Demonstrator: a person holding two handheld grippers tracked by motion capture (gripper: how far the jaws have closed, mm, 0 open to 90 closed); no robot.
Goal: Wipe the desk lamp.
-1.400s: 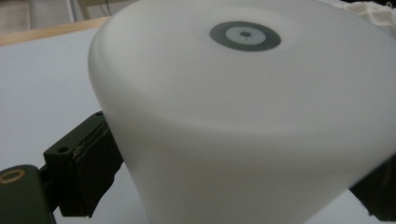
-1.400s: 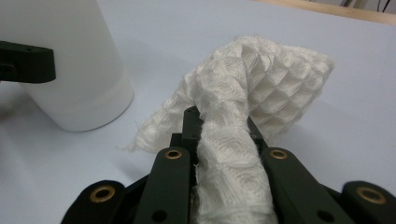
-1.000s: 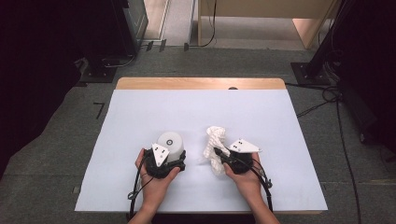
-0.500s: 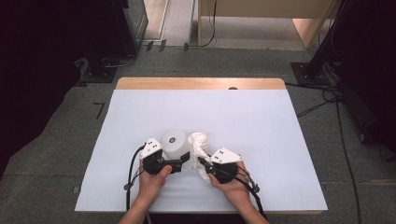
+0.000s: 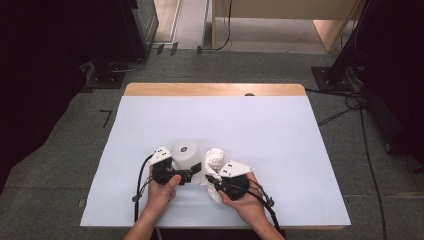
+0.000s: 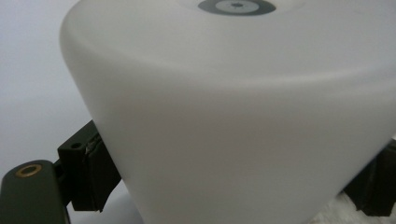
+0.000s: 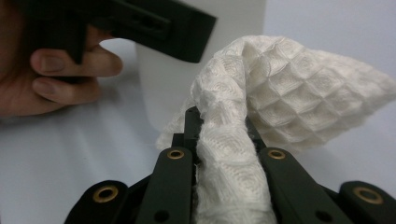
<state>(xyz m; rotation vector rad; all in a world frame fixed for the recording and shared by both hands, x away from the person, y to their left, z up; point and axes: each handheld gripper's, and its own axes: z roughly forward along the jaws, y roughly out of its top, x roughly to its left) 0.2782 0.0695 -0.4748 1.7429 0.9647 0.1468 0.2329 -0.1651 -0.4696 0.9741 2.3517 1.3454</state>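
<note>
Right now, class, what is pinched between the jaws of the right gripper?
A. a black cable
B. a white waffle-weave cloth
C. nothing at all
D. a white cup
B: in the right gripper view the right gripper has its black jaws shut on the bunched white cloth.

A white-covered wooden table (image 5: 150,125) bears an upturned white cup (image 5: 185,152).

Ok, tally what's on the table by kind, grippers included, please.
Cups: 1, white, upside down
Cloths: 1, white waffle weave
Grippers: 2, left gripper shut on the cup, right gripper shut on the cloth
Total: 4
</note>
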